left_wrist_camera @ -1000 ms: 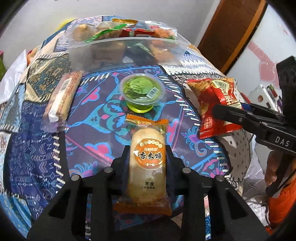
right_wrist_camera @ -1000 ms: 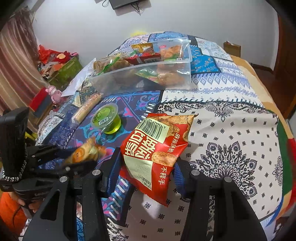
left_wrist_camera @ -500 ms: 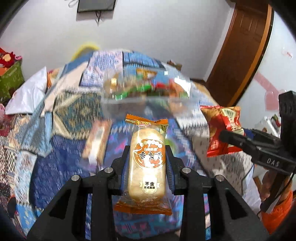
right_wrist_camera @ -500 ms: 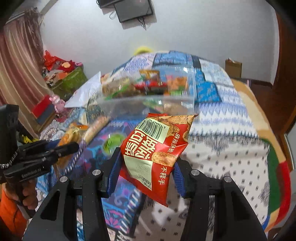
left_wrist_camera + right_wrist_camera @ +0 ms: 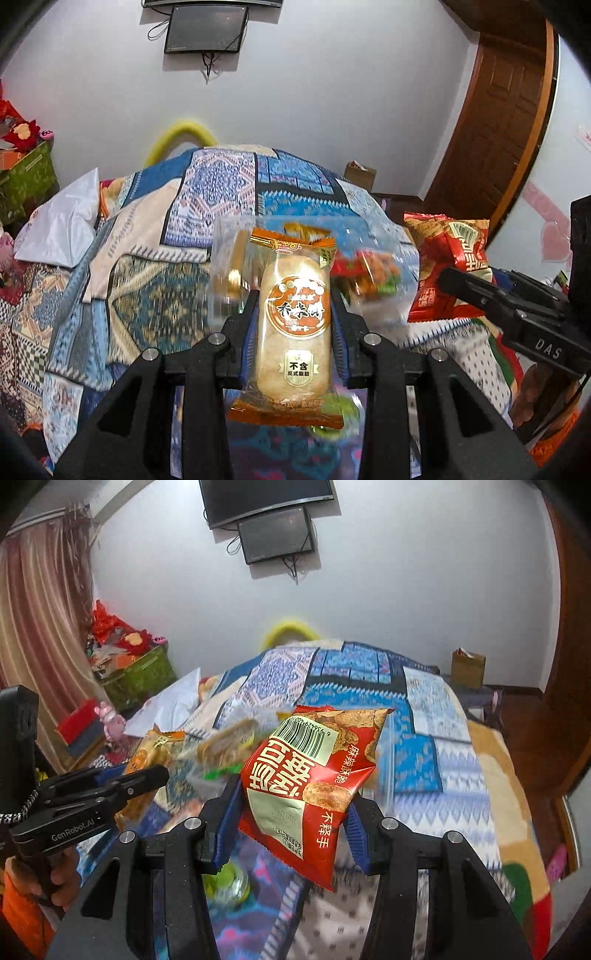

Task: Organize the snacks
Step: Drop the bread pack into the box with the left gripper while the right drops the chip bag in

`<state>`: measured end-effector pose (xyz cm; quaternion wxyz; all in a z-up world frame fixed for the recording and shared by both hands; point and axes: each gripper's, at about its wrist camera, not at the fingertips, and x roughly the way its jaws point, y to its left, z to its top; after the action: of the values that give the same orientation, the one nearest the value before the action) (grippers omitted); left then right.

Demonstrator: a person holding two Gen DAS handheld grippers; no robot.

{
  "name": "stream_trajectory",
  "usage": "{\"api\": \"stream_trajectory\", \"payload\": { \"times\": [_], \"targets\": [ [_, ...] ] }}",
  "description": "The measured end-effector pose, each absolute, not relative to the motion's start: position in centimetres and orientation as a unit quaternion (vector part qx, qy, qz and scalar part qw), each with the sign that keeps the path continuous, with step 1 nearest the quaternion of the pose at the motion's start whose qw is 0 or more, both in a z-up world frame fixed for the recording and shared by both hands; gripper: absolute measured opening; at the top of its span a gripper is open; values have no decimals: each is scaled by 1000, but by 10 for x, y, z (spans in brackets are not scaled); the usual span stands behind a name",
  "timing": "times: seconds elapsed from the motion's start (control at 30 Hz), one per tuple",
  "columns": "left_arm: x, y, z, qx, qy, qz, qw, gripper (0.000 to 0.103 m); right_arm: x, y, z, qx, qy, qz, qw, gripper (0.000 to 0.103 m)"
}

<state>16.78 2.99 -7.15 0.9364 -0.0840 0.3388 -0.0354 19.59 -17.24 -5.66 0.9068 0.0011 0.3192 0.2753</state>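
My left gripper [image 5: 293, 314] is shut on an orange-wrapped rice cracker pack [image 5: 293, 321], held upright above the bed. My right gripper [image 5: 290, 805] is shut on a red chip bag [image 5: 314, 775], lifted clear of the quilt. Beyond both packs sits a clear plastic bin [image 5: 369, 273] with several snacks in it, blurred and partly hidden behind what I hold. In the left wrist view the chip bag [image 5: 448, 266] hangs at the right, in the right gripper. The cracker pack [image 5: 147, 753] and left gripper [image 5: 147, 771] appear at the left of the right wrist view.
A patterned patchwork quilt [image 5: 155, 295] covers the bed. A green jelly cup [image 5: 229, 882] lies low beneath the right gripper. A white bag [image 5: 62, 229] rests at the far left. A wooden door [image 5: 506, 122] stands at the right, and a hand in an orange sleeve [image 5: 22, 897] holds the left gripper.
Both grippers have risen with their packs and tilted up, so the wall and screen now show. The bin has dropped lower in view and sits behind the held snacks.
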Motion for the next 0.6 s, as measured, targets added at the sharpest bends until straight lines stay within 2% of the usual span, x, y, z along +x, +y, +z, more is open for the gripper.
{"api": "stream_trajectory", "payload": {
  "times": [0.6],
  "targets": [
    [291, 41, -107, -81, 384, -9, 920, 34, 290, -128, -88, 3, 361, 276, 891, 47]
  ]
}}
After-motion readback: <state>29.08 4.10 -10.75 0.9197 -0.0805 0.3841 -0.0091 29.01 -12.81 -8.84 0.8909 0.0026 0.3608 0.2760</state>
